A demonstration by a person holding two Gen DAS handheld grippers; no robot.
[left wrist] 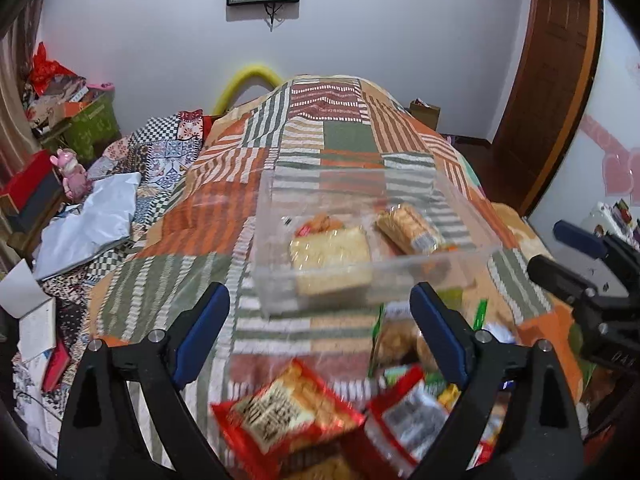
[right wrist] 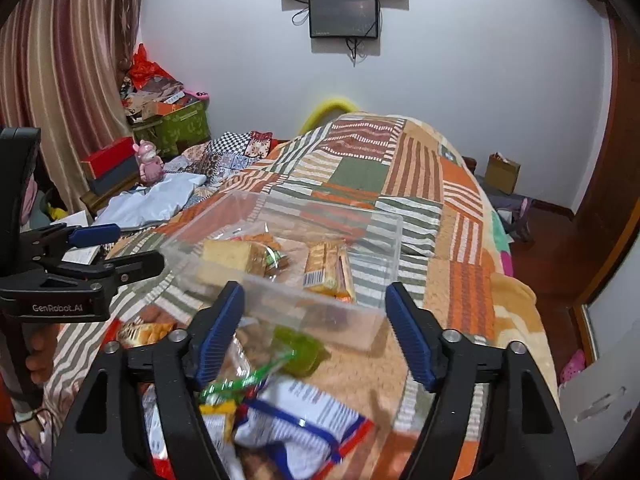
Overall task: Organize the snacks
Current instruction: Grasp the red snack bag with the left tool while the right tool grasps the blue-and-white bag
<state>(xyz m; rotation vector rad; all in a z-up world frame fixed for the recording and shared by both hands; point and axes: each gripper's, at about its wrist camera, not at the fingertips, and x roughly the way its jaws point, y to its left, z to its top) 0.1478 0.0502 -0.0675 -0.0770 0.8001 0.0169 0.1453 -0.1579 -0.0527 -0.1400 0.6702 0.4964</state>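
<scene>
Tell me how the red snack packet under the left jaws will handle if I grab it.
The red packet looks like thin crinkly film, so probably light and floppy. Its glossy wrap may slip. The crackers pictured on it suggest brittle contents, so squeeze gently.

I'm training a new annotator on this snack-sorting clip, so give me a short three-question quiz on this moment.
1. True or false: the clear plastic bin already holds some snacks.
2. Which is shut on something: A) left gripper, B) right gripper, C) neither?
3. Fill in: the loose pile with the red snack packet lies on the near side of the bin, on the patchwork ____.

Key
1. True: the pale cake slice and a biscuit pack lie inside.
2. C: both stand open and empty.
3. Blanket.
</scene>
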